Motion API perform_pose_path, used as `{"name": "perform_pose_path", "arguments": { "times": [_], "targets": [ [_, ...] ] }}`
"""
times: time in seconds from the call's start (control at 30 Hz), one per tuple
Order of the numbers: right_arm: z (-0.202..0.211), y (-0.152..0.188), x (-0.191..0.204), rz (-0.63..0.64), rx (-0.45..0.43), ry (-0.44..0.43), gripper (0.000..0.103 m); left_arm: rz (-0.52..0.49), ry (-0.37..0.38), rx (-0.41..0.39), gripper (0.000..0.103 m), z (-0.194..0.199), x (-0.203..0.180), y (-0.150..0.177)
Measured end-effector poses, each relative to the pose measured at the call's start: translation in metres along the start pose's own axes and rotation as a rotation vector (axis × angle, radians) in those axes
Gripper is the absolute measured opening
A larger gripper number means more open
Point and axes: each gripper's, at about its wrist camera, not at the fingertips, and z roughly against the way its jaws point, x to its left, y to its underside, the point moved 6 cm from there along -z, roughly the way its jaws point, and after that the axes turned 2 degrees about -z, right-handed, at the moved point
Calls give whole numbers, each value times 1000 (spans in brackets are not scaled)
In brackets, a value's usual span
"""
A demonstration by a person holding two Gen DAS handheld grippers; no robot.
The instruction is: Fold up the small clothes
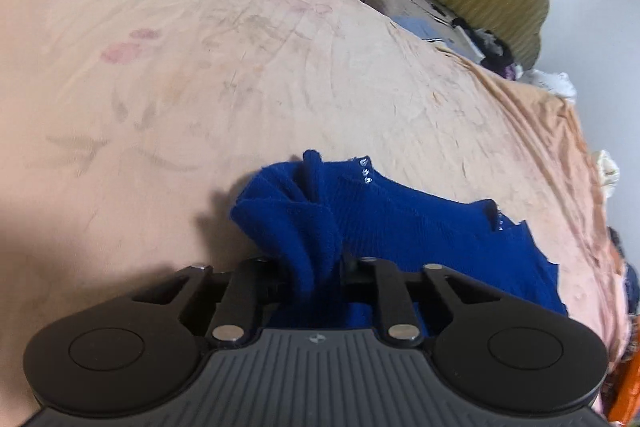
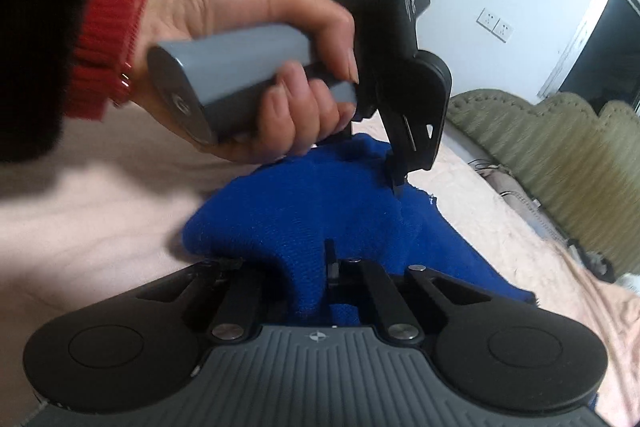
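Left wrist view: our left claw (image 1: 316,267) is clamped on a bunched fold of the blue knit garment (image 1: 400,227), the fabric pinched between the pads and standing up in a ridge just ahead of them. The rest of the garment trails away to the right, lying on the peach bedsheet (image 1: 200,67). A short row of small shiny studs (image 1: 365,170) marks one edge, likely a neckline or shoulder seam. It is a soft, thick knit: we judge it light, limp and not slippery, so it will sag and drape wherever it is unsupported. Nothing fragile except perhaps the studs, so keep the pads off them.

Right wrist view: our right claw (image 2: 326,267) is likewise closed on a pinch of the same garment (image 2: 320,195), cloth humped up over the pads. Beyond it, a hand (image 2: 256,67) with a red cuff (image 2: 108,39) holds the grey handle of the left claw (image 2: 394,183), whose tips bite the knit further along. The garment lies between the two grips, crumpled, not yet spread flat.

Handling judgement: the knit stretches, so hold at hems or seams rather than mid-panel. Two grips well apart along one edge should let it hang straight. Bunched grips like these may carry several layers, so check before folding.
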Motion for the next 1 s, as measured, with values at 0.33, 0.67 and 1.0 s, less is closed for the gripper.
{"name": "perform_pose_path", "arguments": {
  "times": [0.33,0.67,1.0],
  "targets": [
    [67,7,-72,-199,-112,45,7,-247,-172,-135,15,47,-109,-16],
    [134,76,-162,-460,-134,172,6,-362,-181,-132,15,12,-226,-13],
    [128,169,-213,-828,-65,143,6,-533,-195,-54,15,-79,-320,33]
  ]
}}
